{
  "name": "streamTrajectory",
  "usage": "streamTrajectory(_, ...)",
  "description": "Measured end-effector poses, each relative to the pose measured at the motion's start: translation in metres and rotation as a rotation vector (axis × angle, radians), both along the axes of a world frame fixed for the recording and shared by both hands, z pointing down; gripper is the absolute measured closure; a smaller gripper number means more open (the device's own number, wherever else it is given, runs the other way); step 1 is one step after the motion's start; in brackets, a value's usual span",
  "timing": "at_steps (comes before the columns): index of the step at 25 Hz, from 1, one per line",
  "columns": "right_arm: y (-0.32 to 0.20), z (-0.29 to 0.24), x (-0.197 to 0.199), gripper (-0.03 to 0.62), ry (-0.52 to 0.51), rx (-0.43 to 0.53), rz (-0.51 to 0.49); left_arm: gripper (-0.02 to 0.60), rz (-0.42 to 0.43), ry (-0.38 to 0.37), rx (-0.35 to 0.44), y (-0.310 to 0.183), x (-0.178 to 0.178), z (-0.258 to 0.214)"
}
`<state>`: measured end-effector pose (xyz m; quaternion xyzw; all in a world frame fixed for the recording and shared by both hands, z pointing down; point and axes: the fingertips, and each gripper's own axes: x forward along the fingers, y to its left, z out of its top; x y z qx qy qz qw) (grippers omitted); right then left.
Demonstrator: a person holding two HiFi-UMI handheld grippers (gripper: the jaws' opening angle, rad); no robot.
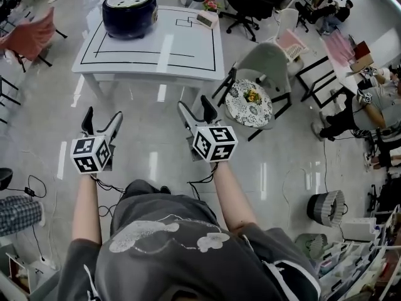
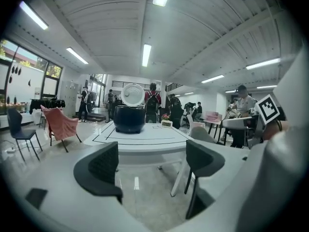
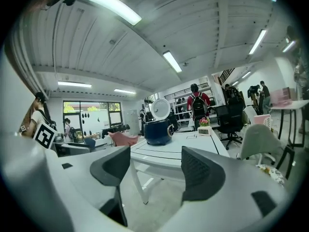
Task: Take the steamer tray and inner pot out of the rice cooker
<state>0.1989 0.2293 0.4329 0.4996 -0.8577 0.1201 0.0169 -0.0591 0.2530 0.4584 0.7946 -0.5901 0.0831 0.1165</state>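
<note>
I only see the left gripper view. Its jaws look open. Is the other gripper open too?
Observer: Yes. The right gripper view shows the right gripper with its jaws apart and nothing between them.
Operator: Is there something on its side I can't see?
Observer: Yes. The head view shows a small round table with yellow flowers on it. It stands to the right of the white table, next to a grey chair.

I see a glossy rice cooker, a smooth white table, a shiny polished floor, finely ribbed matt pads.
</note>
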Motion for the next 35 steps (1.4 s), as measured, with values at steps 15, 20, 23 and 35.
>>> streamTrajectory(15, -0.121, 0.014, -0.018, 0.276, 0.012, -0.045, 0.031, 0.152, 0.041, -0.046, 0.043, -0.140, -0.024, -0.011)
streamTrajectory(20, -0.200, 0.014, -0.053, 0.276, 0.002, -0.055, 0.048, 0.152, 0.079, -0.070, 0.058, -0.220, -0.052, -0.015)
streamTrajectory(23, -0.249, 0.008, -0.078, 0.276, -0.011, -0.062, 0.063, 0.152, 0.092, -0.076, 0.056, -0.268, -0.074, -0.019)
streamTrajectory(35, -0.421, -0.034, -0.177, 0.276, 0.032, -0.056, 0.080, 0.152, 0.149, -0.059, 0.085, -0.426, -0.155, -0.055)
